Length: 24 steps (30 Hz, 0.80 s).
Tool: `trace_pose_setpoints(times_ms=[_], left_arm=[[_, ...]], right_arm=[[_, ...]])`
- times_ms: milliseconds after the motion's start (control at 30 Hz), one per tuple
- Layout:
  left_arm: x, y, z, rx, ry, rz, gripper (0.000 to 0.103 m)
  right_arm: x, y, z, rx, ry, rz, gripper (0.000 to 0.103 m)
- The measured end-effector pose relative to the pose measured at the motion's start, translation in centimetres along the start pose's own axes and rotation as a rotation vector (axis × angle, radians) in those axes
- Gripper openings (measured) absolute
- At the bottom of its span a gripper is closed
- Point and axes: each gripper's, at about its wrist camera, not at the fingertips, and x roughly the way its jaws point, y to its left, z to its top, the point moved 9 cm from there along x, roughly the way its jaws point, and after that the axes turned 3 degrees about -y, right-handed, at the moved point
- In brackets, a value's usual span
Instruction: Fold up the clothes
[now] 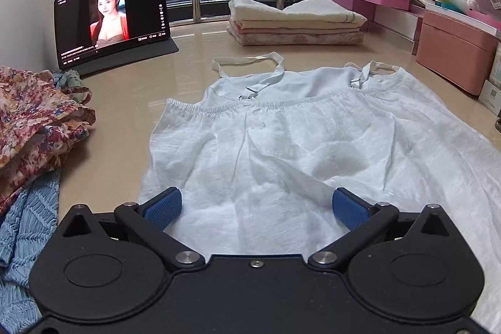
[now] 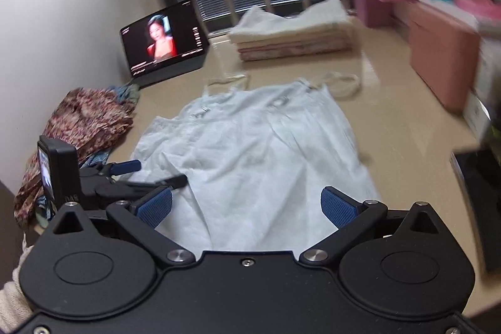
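Note:
A white strappy top (image 1: 297, 146) lies spread flat on the beige table (image 1: 131, 115), straps pointing toward the window. My left gripper (image 1: 256, 208) hovers over its near hem, open, with nothing between the blue pads (image 1: 162, 207). In the right wrist view, which is motion-blurred, the same top (image 2: 260, 152) lies ahead. My right gripper (image 2: 247, 207) is open above the hem's near edge and holds nothing. The left gripper (image 2: 161, 172) shows at the left there, open at the top's left hem corner.
A stack of folded clothes (image 1: 294, 21) sits at the back. A tablet (image 1: 112, 17) stands at the back left. A floral garment (image 1: 34, 121) and a blue knit (image 1: 22, 240) are heaped on the left. Pink boxes (image 1: 454, 52) line the right side.

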Motion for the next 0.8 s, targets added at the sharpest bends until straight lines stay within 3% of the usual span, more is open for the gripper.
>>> trace_pose_setpoints(times_ms=[300, 433, 600, 733, 800], left_arm=[[0.0, 0.0, 0.0, 0.000, 0.000, -0.001, 0.103], [0.0, 0.0, 0.0, -0.002, -0.001, -0.002, 0.103], [0.0, 0.1, 0.0, -0.006, -0.001, -0.002, 0.103], [0.1, 0.1, 0.1, -0.006, -0.001, -0.002, 0.103], [0.1, 0.1, 0.1, -0.006, -0.001, -0.002, 0.103]], right_arm=[[3.2, 4.8, 9.6, -0.046, 0.051, 0.093, 0.102], [7.1, 4.7, 12.8, -0.079, 0.090, 0.048, 0.102], [13.5, 3.5, 14.3, -0.152, 0.092, -0.119, 0.094], [18.9, 3.8, 13.4, -0.131, 0.164, -0.096, 0.085], [21.2, 4.1, 12.8, -0.153, 0.199, -0.094, 0.074]])
